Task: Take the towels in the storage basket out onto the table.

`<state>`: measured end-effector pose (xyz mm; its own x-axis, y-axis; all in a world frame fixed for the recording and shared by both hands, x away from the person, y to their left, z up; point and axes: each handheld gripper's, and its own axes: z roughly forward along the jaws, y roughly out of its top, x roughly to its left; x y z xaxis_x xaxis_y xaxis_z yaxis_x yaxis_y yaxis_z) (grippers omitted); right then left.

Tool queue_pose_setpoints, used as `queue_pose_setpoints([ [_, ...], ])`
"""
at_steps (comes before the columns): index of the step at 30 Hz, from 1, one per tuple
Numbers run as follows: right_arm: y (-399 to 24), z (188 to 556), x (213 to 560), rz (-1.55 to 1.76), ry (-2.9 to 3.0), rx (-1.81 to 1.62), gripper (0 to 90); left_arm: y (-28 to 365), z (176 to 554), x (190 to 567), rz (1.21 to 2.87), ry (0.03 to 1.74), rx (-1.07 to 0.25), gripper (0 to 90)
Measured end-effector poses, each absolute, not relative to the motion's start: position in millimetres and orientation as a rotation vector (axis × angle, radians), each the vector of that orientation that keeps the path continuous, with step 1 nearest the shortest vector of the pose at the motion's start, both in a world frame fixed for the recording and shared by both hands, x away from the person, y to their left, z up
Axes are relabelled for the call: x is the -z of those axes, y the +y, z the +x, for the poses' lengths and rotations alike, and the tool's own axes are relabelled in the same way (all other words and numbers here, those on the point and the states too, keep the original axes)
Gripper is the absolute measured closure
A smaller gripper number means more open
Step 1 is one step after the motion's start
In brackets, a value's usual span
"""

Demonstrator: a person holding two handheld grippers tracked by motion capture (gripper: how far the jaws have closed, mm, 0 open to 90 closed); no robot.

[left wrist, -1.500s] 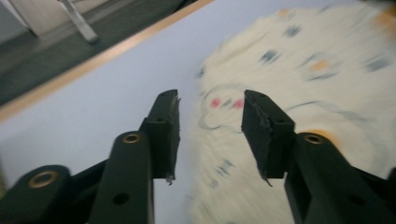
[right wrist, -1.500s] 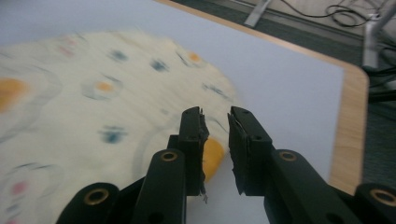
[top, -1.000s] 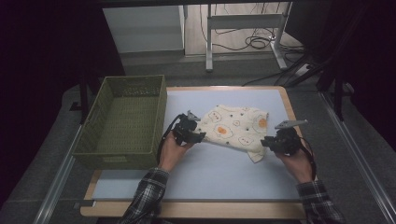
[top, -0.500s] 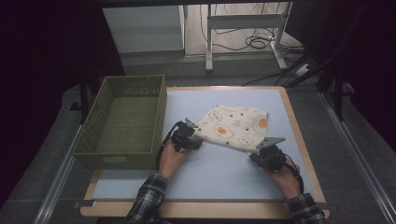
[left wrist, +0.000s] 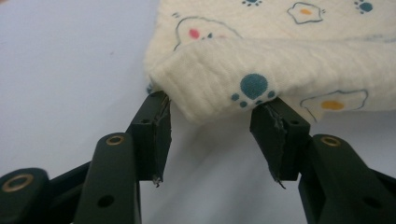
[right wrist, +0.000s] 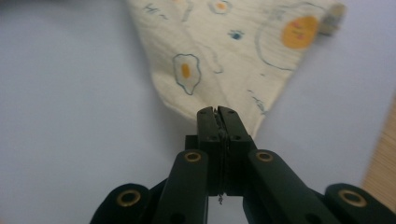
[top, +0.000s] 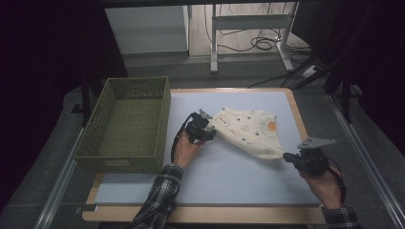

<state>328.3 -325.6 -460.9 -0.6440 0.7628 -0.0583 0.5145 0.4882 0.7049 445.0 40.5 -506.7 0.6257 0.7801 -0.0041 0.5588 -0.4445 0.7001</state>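
Observation:
A cream cloth (top: 248, 131) printed with fried eggs and paw marks lies on the pale blue mat (top: 215, 181). My left gripper (top: 211, 132) is at the cloth's left corner. In the left gripper view a folded edge of the cloth (left wrist: 280, 28) bulges between the jaws of my left gripper (left wrist: 215, 105); they have just been closing and stand apart on either side of the fold. My right gripper (top: 286, 157) is shut on the cloth's near right corner. In the right gripper view the jaws of that gripper (right wrist: 218, 112) pinch the tip of the cloth (right wrist: 219, 46), which stretches away from them.
A green slatted basket (top: 119, 164) stands at the mat's left side. A wooden border (top: 298, 114) frames the mat. Metal rails run along both sides of the table. A desk frame and cables lie on the floor beyond the far edge.
My right gripper dipped to the cloth's near corner, shut on it and drew it out to the right, stretching the cloth. My left gripper shifted slightly right onto the cloth's left corner.

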Motion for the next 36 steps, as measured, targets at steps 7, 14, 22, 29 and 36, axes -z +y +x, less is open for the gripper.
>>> queue_pose_setpoints([
  [7, -336.7, 357.7, 485.5, 1.194, 2.388, -0.902, 80.2, 25.8, 453.5, 507.0, 2.184, 1.015, -0.397, 46.4],
  [14, -293.2, 361.1, 472.5, 1.056, 2.441, -1.019, 76.3, 21.6, 462.0, 507.2, 2.181, 1.006, -0.383, 42.9],
  [22, -228.6, 384.7, 482.7, 0.951, 2.507, -1.063, 50.9, 14.7, 463.1, 510.0, 2.170, 0.993, -0.348, 41.5],
  [29, -204.7, 414.1, 496.5, 0.959, 2.482, -0.936, 81.9, 17.3, 455.7, 510.2, 2.180, 0.971, -0.341, 41.3],
  [36, -228.3, 453.4, 492.7, 1.145, 2.396, -0.920, 77.6, 17.6, 443.9, 509.0, 2.180, 0.920, -0.314, 48.1],
])
